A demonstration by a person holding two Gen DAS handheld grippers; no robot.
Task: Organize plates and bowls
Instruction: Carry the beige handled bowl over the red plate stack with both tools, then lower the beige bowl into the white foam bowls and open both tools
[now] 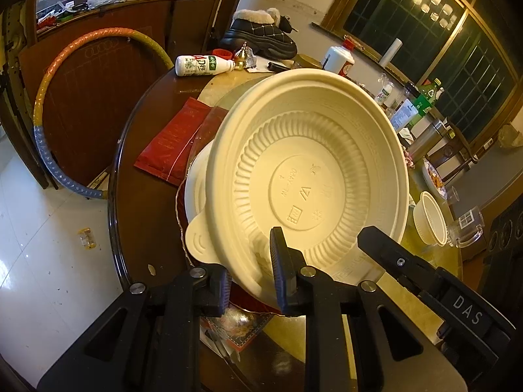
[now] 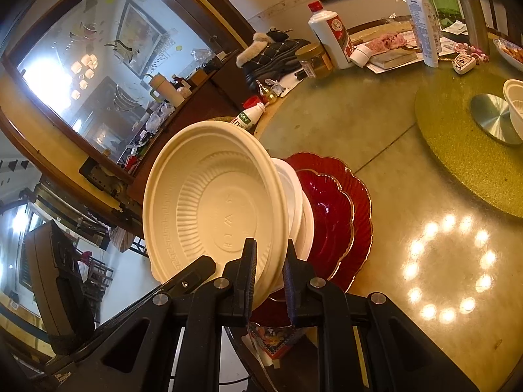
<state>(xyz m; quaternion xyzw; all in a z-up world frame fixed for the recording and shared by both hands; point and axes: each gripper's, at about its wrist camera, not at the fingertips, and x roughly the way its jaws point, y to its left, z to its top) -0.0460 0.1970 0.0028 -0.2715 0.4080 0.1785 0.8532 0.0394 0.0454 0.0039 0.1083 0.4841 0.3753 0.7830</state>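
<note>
Between both grippers' jaws, cream bowl (image 1: 310,170) rim, tilted

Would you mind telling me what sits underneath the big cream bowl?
Under the cream bowl, gripped by both the left gripper and right gripper, sits a white bowl on stacked red scalloped plates. The plates' centres are covered.

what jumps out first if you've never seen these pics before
The big cream plastic bowl fills the middle of both views, tilted, with the left gripper and the right gripper each clamping its near rim. Behind it in the right wrist view lie stacked red scalloped plates on the glossy round table, where a ring of lamp reflections shines at lower right.
</note>
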